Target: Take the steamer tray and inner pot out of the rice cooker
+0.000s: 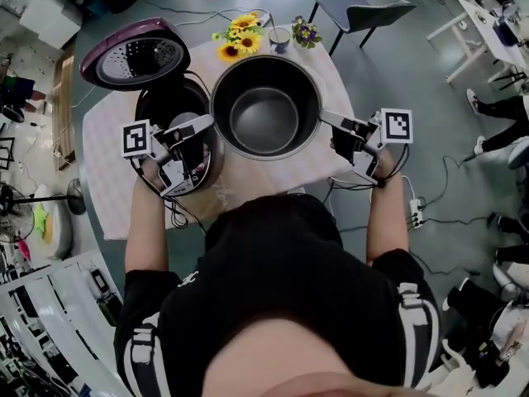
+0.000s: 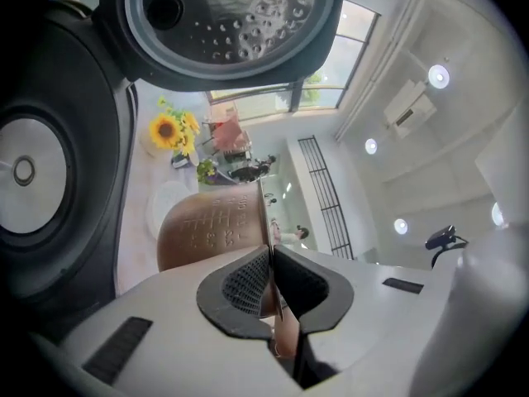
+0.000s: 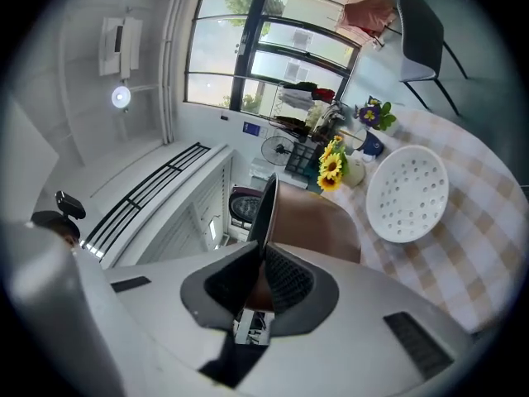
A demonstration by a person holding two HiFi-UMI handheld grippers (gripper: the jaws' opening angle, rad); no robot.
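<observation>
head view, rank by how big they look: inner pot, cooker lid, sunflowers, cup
1. inner pot (held up nearer the camera, so its lead over the lid is unsure)
2. lid
3. sunflowers
4. cup

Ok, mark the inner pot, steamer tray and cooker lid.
inner pot (image 1: 264,122): head view, its inside bottom.
steamer tray (image 3: 407,193): right gripper view, its perforated face.
cooker lid (image 1: 136,59): head view, its inner plate.

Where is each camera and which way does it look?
Head view: on the person's head, looking down at the inner pot; arms, left gripper, right gripper show.
Left gripper view: rides that gripper, looking along jaws shut on the pot's rim, toward the lid.
Right gripper view: rides that gripper, jaws shut on the opposite rim, facing the steamer tray.
Shared: both gripper views show pot and sunflowers.
</observation>
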